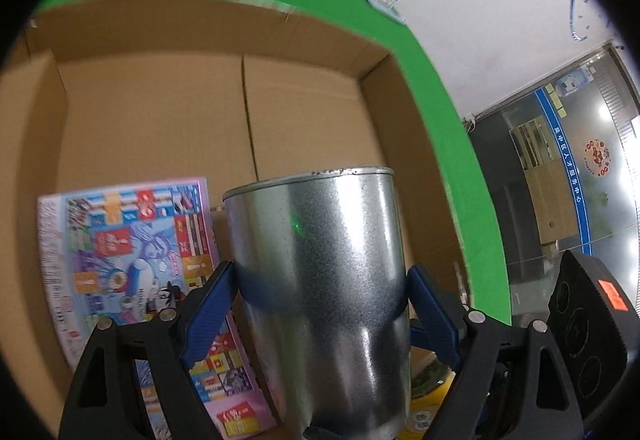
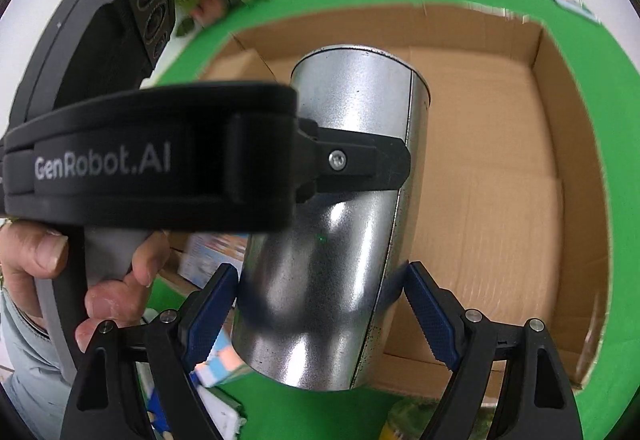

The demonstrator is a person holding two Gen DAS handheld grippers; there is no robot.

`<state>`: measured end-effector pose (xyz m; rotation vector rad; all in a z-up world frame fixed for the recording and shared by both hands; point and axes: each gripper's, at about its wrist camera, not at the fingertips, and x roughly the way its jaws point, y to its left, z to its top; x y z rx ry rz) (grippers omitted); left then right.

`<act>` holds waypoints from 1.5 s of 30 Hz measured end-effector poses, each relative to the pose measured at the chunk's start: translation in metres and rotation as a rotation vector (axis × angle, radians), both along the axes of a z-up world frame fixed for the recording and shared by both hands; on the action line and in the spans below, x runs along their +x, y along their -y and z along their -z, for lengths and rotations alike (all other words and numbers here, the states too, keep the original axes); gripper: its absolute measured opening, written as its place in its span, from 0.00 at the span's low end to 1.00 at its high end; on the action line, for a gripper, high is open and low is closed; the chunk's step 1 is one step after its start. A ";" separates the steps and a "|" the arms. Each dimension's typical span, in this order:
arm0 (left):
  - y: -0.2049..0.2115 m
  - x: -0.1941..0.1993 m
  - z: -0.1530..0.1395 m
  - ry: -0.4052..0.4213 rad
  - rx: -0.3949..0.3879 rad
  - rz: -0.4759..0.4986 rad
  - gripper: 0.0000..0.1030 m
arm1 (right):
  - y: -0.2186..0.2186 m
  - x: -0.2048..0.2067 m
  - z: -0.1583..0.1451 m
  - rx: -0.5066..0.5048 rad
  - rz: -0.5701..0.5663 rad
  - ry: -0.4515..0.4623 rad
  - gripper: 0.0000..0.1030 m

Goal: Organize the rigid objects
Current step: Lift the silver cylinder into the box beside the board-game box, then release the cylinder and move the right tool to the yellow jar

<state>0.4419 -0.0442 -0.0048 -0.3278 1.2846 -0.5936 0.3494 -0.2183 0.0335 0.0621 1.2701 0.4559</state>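
Left gripper [image 1: 320,284] fingers clamping metal can [image 1: 320,280], above cardboard box [image 1: 160,119], colourful book [image 1: 132,260]

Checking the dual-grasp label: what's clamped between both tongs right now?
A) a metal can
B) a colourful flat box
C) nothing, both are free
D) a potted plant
A: the metal can sits between the blue pads of the left tongs and, in the right wrist view, of the right tongs, above the open cardboard box; the colourful flat box lies inside, untouched.

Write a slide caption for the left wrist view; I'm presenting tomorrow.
Both grippers hold a metal can over a cardboard box.
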 end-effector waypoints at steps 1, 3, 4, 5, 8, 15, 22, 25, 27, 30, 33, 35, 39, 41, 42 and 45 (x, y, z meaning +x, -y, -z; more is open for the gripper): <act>0.001 0.002 0.007 -0.017 0.003 -0.001 0.83 | 0.000 0.002 0.009 -0.008 0.003 -0.020 0.80; 0.005 0.004 0.019 -0.041 0.008 0.005 0.83 | -0.004 0.003 0.020 -0.018 0.010 -0.048 0.80; 0.007 0.004 0.021 -0.041 0.005 0.008 0.83 | -0.003 0.004 0.025 -0.025 0.016 -0.058 0.80; 0.008 0.005 0.023 -0.049 -0.004 0.008 0.83 | -0.003 0.006 0.026 -0.018 0.029 -0.058 0.80; 0.010 0.007 0.024 -0.068 -0.007 0.017 0.84 | -0.008 0.001 0.025 -0.023 0.043 -0.059 0.80; -0.002 0.003 0.001 -0.004 0.041 -0.038 0.84 | -0.011 -0.001 0.031 -0.039 0.077 -0.064 0.80; -0.035 -0.023 -0.026 0.095 0.084 -0.123 0.84 | -0.020 -0.008 0.028 -0.055 0.071 -0.066 0.81; -0.050 -0.042 -0.044 0.211 0.139 -0.170 0.84 | -0.011 -0.010 0.022 -0.069 0.074 -0.047 0.82; -0.060 -0.061 -0.058 0.294 0.176 -0.215 0.84 | -0.003 -0.017 0.004 -0.052 0.084 0.010 0.90; -0.072 -0.099 -0.080 0.435 0.216 -0.244 0.85 | 0.016 -0.042 -0.022 -0.008 0.146 0.098 0.93; -0.078 -0.143 -0.097 0.584 0.280 -0.292 0.91 | 0.039 -0.072 -0.047 0.030 0.194 0.192 0.97; -0.075 -0.165 -0.101 0.637 0.317 -0.294 0.91 | 0.053 -0.092 -0.057 0.024 0.221 0.252 0.97; -0.071 -0.194 -0.105 0.691 0.323 -0.337 0.84 | 0.060 -0.120 -0.062 -0.038 0.201 0.315 0.48; -0.070 -0.204 -0.104 0.682 0.315 -0.324 0.17 | 0.063 -0.132 -0.062 -0.068 0.200 0.338 0.39; -0.068 -0.207 -0.104 0.651 0.334 -0.302 0.05 | 0.065 -0.139 -0.062 -0.070 0.198 0.349 0.39; -0.075 -0.217 -0.110 0.564 0.299 -0.300 0.05 | 0.069 -0.155 -0.058 -0.052 0.200 0.357 0.91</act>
